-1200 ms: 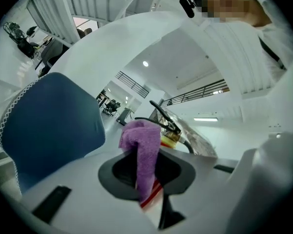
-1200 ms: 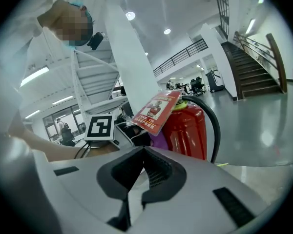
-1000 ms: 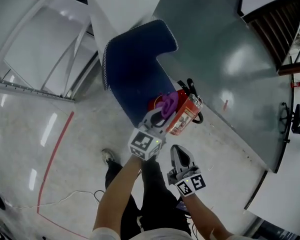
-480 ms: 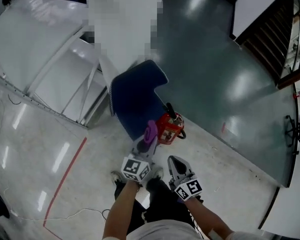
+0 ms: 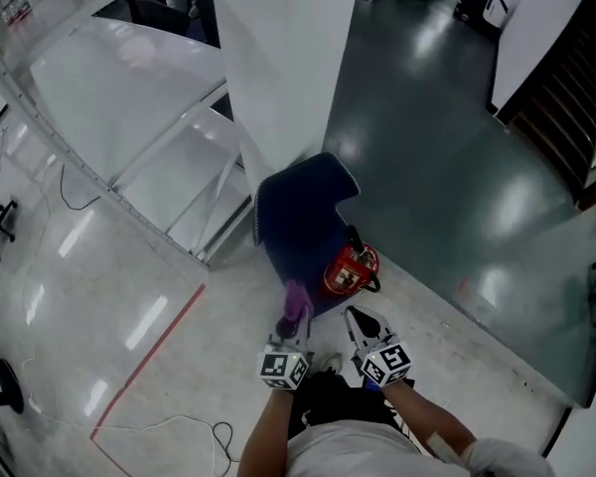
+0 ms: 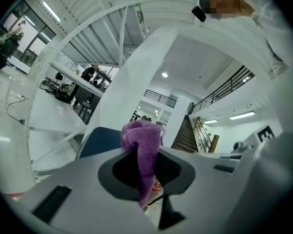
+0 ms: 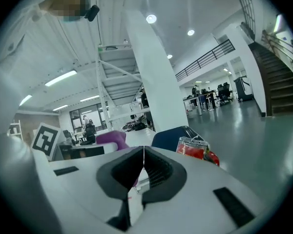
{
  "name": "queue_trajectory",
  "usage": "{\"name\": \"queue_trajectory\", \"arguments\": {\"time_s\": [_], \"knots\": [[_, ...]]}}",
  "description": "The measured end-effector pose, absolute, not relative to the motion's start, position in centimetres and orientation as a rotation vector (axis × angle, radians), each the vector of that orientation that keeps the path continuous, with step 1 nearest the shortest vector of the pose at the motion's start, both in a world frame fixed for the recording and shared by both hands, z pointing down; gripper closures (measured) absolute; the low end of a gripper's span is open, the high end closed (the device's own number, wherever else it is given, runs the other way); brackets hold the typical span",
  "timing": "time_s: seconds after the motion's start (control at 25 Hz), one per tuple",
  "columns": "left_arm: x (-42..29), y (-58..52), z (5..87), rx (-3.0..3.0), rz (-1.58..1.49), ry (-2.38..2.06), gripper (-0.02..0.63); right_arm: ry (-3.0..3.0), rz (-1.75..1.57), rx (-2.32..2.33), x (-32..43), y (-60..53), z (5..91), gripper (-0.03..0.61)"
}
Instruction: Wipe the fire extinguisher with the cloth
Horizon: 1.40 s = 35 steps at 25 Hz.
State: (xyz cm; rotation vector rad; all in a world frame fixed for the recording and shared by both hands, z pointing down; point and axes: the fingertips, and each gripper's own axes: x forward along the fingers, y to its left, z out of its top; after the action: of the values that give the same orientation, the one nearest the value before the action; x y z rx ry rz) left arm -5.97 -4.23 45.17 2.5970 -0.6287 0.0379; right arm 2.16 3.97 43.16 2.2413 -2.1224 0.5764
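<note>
A red fire extinguisher (image 5: 351,269) stands on the floor against a dark blue mat (image 5: 298,217); the right gripper view shows the extinguisher (image 7: 197,150) beyond the jaws. My left gripper (image 5: 295,311) is shut on a purple cloth (image 5: 297,298), held short of the extinguisher and to its left. The cloth (image 6: 141,150) bunches up between the jaws and hangs down. My right gripper (image 5: 362,322) is shut with nothing in it, just below the extinguisher. The cloth (image 7: 112,139) also shows at left in the right gripper view.
A wide white column (image 5: 278,58) rises behind the mat. White slanted steel framing (image 5: 149,137) lies to the left. A red floor line (image 5: 144,361) and a thin cable (image 5: 169,427) run at lower left. Dark glossy floor (image 5: 427,147) spreads right, with a staircase (image 5: 566,78) beyond.
Both grippers have drawn back from the extinguisher toward the person. The cloth has come off the extinguisher, still in the left gripper. The head view has risen and widened.
</note>
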Motion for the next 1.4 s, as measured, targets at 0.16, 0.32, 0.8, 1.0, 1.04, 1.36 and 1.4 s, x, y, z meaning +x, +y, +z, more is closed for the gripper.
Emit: {"name": "queue_trajectory", "arguments": {"time_s": [0.16, 0.32, 0.8, 1.0, 1.04, 1.36, 1.4], "knots": [[-7.8, -3.7, 48.2, 2.559, 0.095, -0.632, 0.552, -2.126, 0.546, 2.213, 1.3, 3.9, 42.6, 0.565], [-7.4, -4.0, 49.4, 2.555, 0.112, -0.696, 0.552, -2.148, 0.561, 2.149, 1.8, 3.2, 44.1, 0.565], [-3.6, -1.0, 60.8, 2.428, 0.213, -0.932, 0.552, -2.327, 0.688, 1.868, 4.4, 4.3, 52.0, 0.565], [-1.4, -1.5, 68.8, 2.371, 0.222, -0.899, 0.552, -2.355, 0.696, 1.857, 4.5, 3.6, 54.4, 0.565], [-0.9, -1.9, 70.4, 2.368, 0.22, -0.892, 0.552, -2.355, 0.706, 1.858, 4.4, 3.7, 54.9, 0.565], [2.7, -3.6, 79.7, 2.336, 0.18, -0.849, 0.552, -2.395, 0.756, 1.796, 3.5, 6.6, 57.6, 0.565], [3.2, -3.6, 80.5, 2.335, 0.178, -0.841, 0.552, -2.391, 0.763, 1.8, 3.6, 6.8, 58.0, 0.565]]}}
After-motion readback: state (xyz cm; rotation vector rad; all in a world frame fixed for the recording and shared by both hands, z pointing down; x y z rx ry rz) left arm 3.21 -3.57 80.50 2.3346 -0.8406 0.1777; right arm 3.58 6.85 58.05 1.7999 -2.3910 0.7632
